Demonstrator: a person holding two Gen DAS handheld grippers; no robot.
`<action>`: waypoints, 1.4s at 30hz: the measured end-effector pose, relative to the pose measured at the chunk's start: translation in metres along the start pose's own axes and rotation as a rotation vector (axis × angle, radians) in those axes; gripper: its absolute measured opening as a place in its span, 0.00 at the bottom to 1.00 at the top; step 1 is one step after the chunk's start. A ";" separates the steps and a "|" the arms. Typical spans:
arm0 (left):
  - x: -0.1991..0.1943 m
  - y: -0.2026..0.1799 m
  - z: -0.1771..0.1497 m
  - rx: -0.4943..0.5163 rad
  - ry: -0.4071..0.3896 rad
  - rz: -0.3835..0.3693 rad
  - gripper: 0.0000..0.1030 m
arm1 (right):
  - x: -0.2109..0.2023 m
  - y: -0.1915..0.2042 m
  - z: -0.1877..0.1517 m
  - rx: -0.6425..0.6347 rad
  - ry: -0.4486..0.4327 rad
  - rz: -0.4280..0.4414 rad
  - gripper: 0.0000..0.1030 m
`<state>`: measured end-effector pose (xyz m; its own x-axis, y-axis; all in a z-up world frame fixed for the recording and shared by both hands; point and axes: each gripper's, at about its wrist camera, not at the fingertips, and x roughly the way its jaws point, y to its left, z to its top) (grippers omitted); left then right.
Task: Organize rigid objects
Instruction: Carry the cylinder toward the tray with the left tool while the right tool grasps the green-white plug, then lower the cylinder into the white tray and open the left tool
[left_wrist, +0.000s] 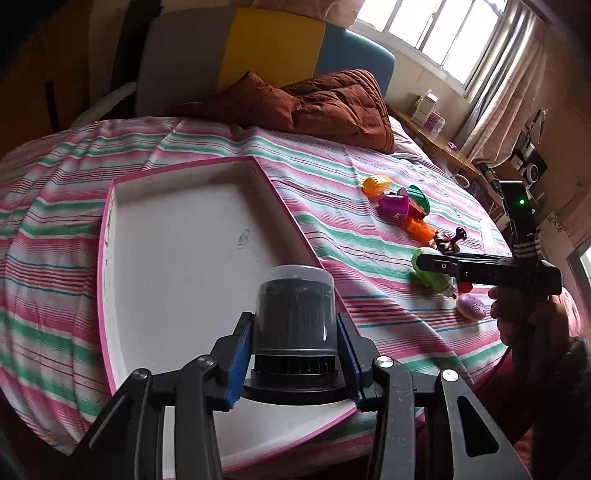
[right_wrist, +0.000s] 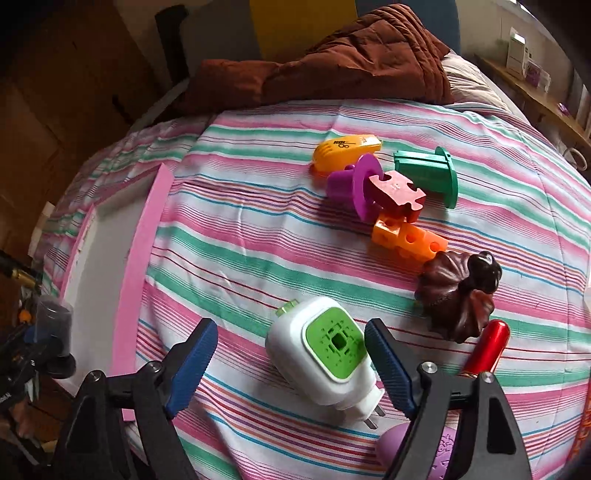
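My left gripper (left_wrist: 295, 325) is shut on a dark cylindrical container with a clear lid (left_wrist: 295, 314) and holds it over the near part of a white tray with a pink rim (left_wrist: 177, 240). My right gripper (right_wrist: 291, 354) is open around a white and green plug-in device (right_wrist: 325, 354) that lies on the striped bed; the device is near its right finger. Further back lie a yellow toy (right_wrist: 343, 151), a purple piece (right_wrist: 354, 184), a green piece (right_wrist: 428, 173), a red puzzle piece (right_wrist: 397, 194), an orange holed block (right_wrist: 406, 240), a brown ornament (right_wrist: 458, 291) and a red tube (right_wrist: 487, 347).
A purple egg-shaped object (right_wrist: 399, 446) lies under my right gripper. A brown quilt (right_wrist: 332, 66) lies at the head of the bed. A wooden shelf (left_wrist: 439, 144) with small items stands by the window on the right.
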<state>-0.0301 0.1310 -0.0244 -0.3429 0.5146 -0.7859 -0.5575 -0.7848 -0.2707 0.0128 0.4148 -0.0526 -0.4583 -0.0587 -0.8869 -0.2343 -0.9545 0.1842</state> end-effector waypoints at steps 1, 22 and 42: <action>-0.001 0.002 -0.001 -0.004 -0.001 0.003 0.43 | 0.002 -0.001 0.000 0.001 0.002 -0.020 0.81; 0.028 0.102 0.071 -0.159 -0.032 0.158 0.43 | 0.026 -0.015 0.000 0.016 0.086 -0.179 0.57; 0.033 0.116 0.073 -0.146 -0.062 0.317 0.51 | 0.020 -0.007 -0.005 -0.033 0.068 -0.228 0.57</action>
<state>-0.1612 0.0820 -0.0406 -0.5294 0.2536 -0.8096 -0.3034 -0.9478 -0.0985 0.0092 0.4186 -0.0736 -0.3373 0.1407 -0.9308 -0.2963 -0.9544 -0.0368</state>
